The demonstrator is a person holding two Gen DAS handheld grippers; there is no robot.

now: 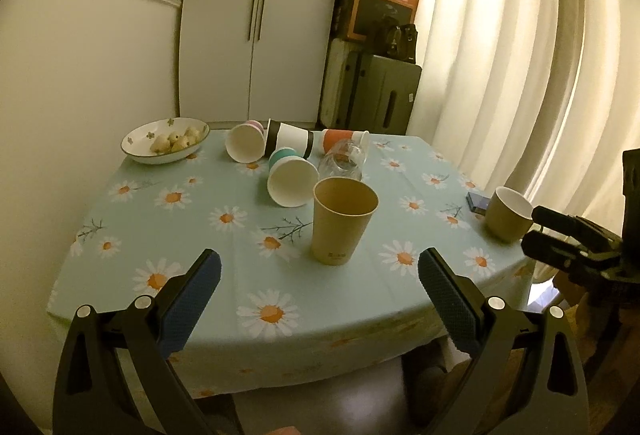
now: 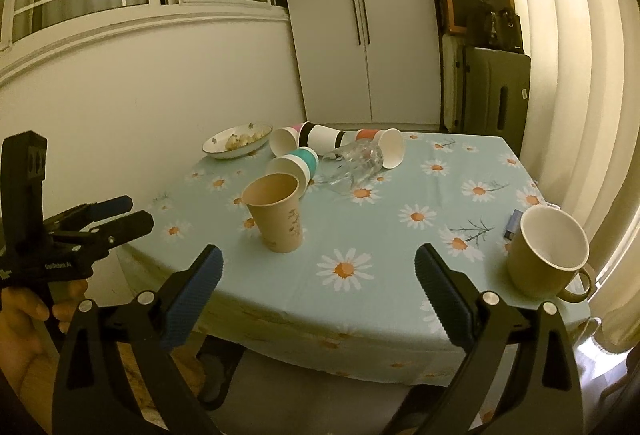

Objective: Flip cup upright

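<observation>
Both the left gripper (image 1: pixel 319 277) and the right gripper (image 2: pixel 319 273) have their fingers spread wide and empty, off the tabletop's (image 1: pixel 208 235) near edge. A brown paper cup (image 1: pixel 344 221) stands upright near that edge; other cups lie tipped toward the far edge.

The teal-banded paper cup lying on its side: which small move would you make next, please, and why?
Probably ease the open left tongs forward past the upright brown paper cup toward the teal-banded paper cup; it lies nearest among the tipped cups.
</observation>
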